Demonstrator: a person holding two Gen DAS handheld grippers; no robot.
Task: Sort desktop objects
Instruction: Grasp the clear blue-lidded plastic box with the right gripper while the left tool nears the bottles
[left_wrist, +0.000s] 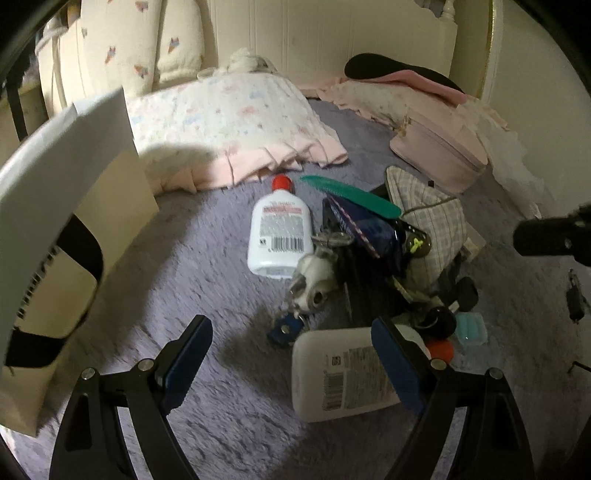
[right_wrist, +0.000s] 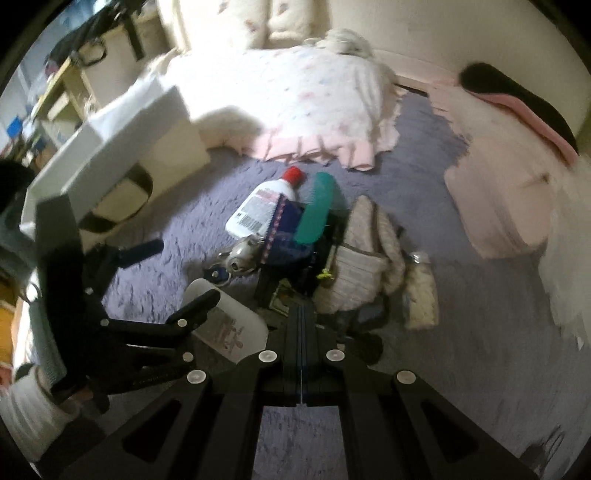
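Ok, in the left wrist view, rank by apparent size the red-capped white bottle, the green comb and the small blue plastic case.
Largest to smallest, as they look:
1. Red-capped white bottle
2. Green plastic comb
3. Small blue plastic case
The case lies nearer the camera yet still looks smallest.

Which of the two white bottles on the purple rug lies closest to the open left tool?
The capless-looking white bottle beside the left tool, partly behind its right finger. The other, the red-capped bottle, lies farther off near the green comb.
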